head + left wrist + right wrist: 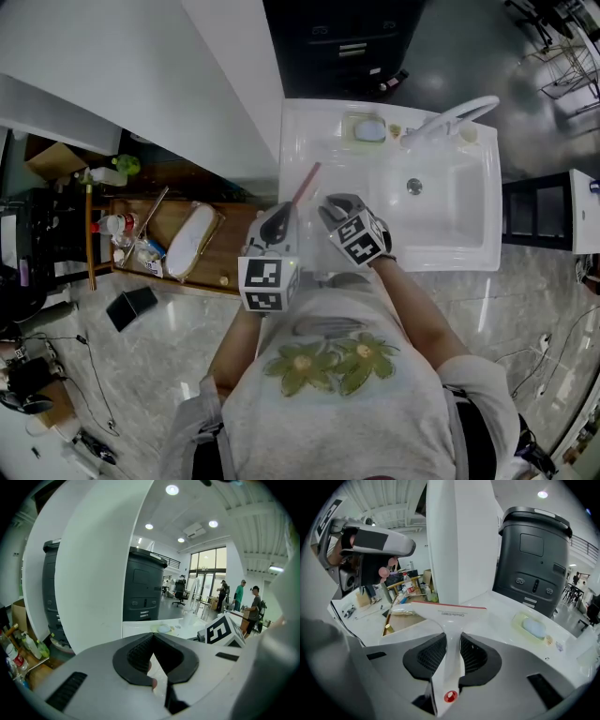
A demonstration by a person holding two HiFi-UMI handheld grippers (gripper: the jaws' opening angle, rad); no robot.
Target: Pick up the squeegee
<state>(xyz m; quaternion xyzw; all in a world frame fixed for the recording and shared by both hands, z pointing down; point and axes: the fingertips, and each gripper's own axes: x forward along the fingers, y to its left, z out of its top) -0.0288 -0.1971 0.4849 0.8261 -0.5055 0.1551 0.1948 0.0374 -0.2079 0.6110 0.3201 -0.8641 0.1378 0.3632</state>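
Observation:
The squeegee (451, 644) is white with a thin red blade edge, and its head lies crosswise beyond the jaws. My right gripper (453, 638) is shut on its handle, holding it above the white sink counter (497, 606). From the head view, the squeegee (306, 183) shows as a red-edged strip ahead of the right gripper (336, 208). The left gripper (279, 221) is held close beside it to the left. In its own view, the left gripper (153, 638) has its jaws together with nothing between them.
A white sink (473, 202) with a faucet (450, 120) and a soap dish (368, 129) lies to the front right. A wooden tray (178, 211) of bottles stands to the left. A white pillar (234, 84) and a dark bin (534, 559) rise behind the counter.

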